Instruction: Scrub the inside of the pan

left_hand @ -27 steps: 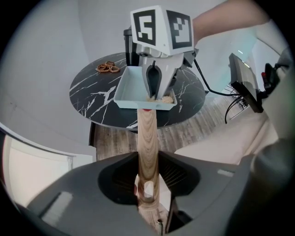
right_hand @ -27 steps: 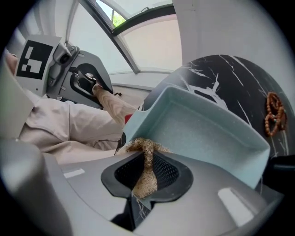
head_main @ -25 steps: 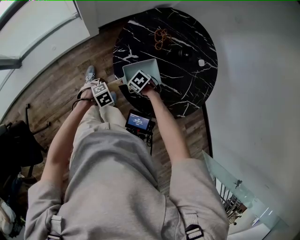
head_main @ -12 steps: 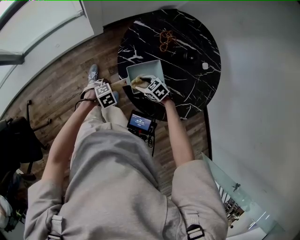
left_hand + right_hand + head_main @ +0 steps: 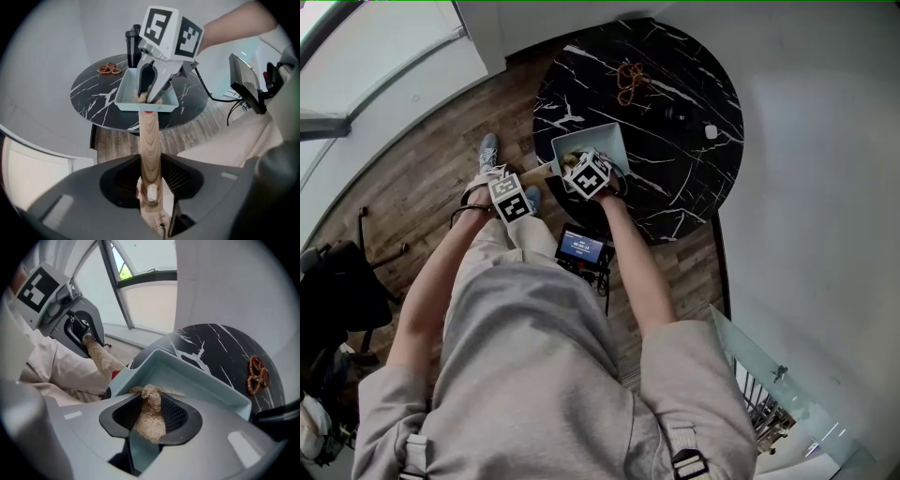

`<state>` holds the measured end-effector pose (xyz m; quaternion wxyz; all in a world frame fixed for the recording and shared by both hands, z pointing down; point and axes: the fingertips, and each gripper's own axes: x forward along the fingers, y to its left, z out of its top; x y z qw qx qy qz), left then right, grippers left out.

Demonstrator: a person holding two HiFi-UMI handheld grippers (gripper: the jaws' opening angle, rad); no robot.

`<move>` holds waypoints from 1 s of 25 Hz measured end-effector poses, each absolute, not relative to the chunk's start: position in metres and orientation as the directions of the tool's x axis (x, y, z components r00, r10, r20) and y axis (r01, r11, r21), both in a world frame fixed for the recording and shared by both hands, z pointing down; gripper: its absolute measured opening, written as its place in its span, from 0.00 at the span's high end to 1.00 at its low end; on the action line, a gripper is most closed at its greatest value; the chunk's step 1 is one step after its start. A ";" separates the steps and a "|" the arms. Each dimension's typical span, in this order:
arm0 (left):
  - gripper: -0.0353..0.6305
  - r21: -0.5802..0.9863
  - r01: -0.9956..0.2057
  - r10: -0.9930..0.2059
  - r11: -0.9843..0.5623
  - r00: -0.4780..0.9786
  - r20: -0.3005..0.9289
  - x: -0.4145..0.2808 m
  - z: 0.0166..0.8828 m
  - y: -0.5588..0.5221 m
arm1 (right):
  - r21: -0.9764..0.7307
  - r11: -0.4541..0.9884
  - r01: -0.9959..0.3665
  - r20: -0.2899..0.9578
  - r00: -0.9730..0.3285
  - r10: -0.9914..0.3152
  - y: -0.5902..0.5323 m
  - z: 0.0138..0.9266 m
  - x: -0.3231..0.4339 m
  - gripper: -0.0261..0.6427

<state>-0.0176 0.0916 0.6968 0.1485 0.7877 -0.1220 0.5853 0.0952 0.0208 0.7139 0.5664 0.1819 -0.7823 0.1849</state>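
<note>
A pale blue square pan [image 5: 606, 139] sits at the near edge of the black marble table [image 5: 694, 75]. Its wooden handle [image 5: 150, 140] sticks out over the floor, and my left gripper [image 5: 150, 180] is shut on its end. My right gripper [image 5: 151, 416] points steeply down into the pan [image 5: 197, 376]. Its jaws have just been closing and now pinch a tan fibre scrubber [image 5: 150, 420], whose tip touches the pan's inside near the handle side. From the left gripper view the right gripper [image 5: 151, 91] stands inside the pan [image 5: 124, 96].
A brown bead string [image 5: 628, 80] lies at the table's far side, with a dark bottle [image 5: 133, 44] and a small white object [image 5: 710, 132] nearby. A small screen device [image 5: 579, 247] hangs at the person's waist. Wooden floor lies below and a white wall stands at the right.
The right gripper went right across the pan, then came back left toward the handle side; its jaws opened and closed again around the scrubber. The left gripper kept still on the handle.
</note>
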 end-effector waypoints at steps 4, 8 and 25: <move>0.75 0.091 -0.372 -0.017 -0.924 0.279 0.960 -0.017 0.697 0.093 | -0.070 0.859 -0.507 0.951 -0.295 -0.096 0.014 0.710 0.096 0.79; 0.75 0.093 -0.365 -0.012 -0.927 0.274 0.962 -0.018 0.698 0.092 | -0.260 0.658 -0.707 0.846 -0.496 -0.197 -0.018 0.683 0.101 0.83; 0.75 0.091 -0.375 -0.010 -0.922 0.260 0.966 -0.019 0.699 0.093 | -0.286 0.717 -0.636 0.894 -0.446 -0.040 0.016 0.698 0.082 0.85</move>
